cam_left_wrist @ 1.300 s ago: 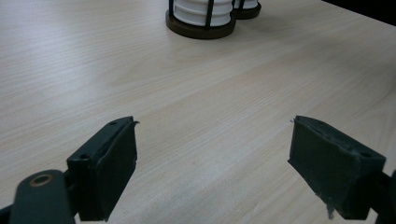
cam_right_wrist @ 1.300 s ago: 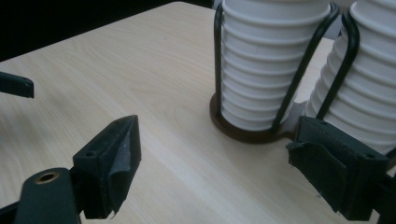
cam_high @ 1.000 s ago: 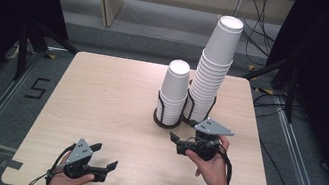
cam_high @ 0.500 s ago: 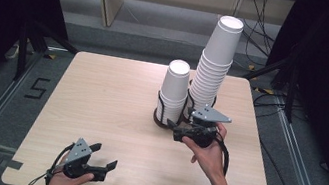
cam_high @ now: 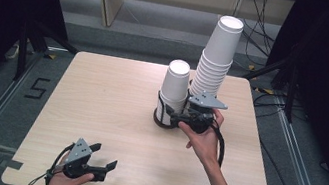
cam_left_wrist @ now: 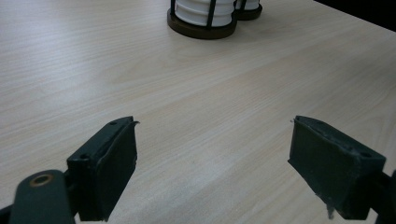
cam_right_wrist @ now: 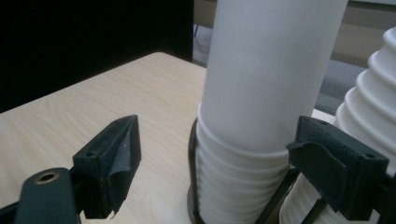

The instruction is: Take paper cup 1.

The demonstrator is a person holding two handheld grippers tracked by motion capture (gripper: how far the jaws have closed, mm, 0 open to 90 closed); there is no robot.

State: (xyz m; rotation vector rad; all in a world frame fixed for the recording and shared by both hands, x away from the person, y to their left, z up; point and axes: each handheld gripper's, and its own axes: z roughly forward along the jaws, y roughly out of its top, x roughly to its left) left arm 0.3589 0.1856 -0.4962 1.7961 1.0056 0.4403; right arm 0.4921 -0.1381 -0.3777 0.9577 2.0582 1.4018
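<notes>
While the left gripper [cam_high: 97,162] rests near the front edge of the wooden table [cam_high: 101,92], jaws apart and empty, the high view puts the right gripper [cam_high: 174,118] at the short paper-cup stack [cam_high: 175,86] in its black wire holder [cam_high: 164,118], just beside the tall paper-cup stack [cam_high: 217,55]. Left gripper view: spread jaws over bare tabletop, holder [cam_left_wrist: 201,29] well ahead. Right gripper view: open jaws flank the short stack [cam_right_wrist: 257,93], not clamped.

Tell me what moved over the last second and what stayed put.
The right gripper travelled forward and left across the table, from open tabletop up to the short cup stack. Its jaws now stand open on either side of that stack, not closed on it. Nothing was taken hold of or let go. The left gripper stayed open near the table's front edge, and the tall cup stack and the holder did not shift.
</notes>
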